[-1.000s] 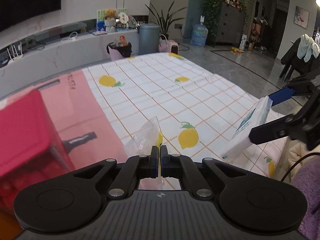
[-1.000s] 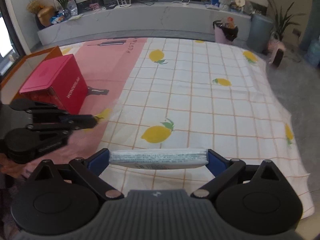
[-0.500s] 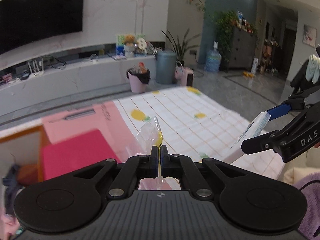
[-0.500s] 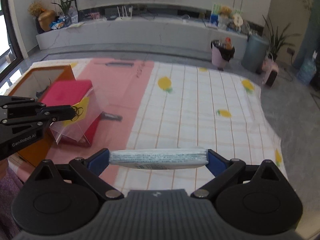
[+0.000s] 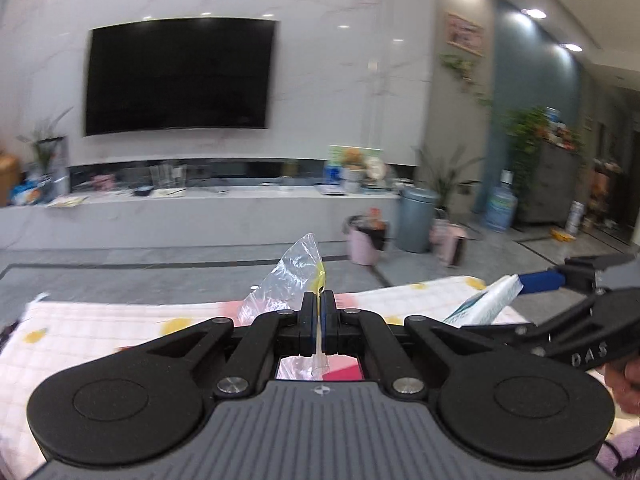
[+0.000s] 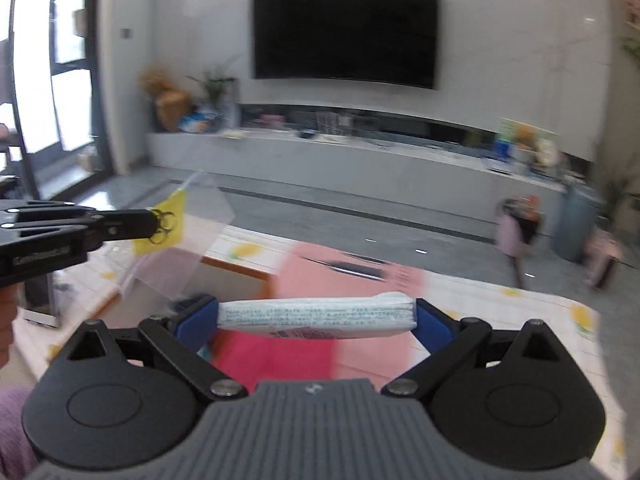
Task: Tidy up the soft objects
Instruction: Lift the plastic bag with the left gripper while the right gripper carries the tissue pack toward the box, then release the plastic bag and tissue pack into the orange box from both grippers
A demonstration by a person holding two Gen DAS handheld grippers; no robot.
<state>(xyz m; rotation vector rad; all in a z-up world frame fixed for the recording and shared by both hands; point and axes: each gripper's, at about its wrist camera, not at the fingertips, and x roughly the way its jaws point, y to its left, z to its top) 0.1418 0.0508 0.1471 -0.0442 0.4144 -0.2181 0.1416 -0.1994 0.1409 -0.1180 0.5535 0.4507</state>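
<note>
My left gripper is shut on a clear plastic bag with a yellow label and holds it in the air. It also shows at the left of the right wrist view, where the bag hangs above an orange box. My right gripper is shut on a white tissue pack, held flat between the blue pads. The pack also shows at the right of the left wrist view.
A lemon-print cloth with a pink section covers the table. A red box sits below my right gripper. Beyond are the TV, a long white console and bins on the floor.
Both grippers have risen and tilted up, so the views now face the TV wall instead of the table. The bag and tissue pack stay gripped. The views are motion-blurred.
</note>
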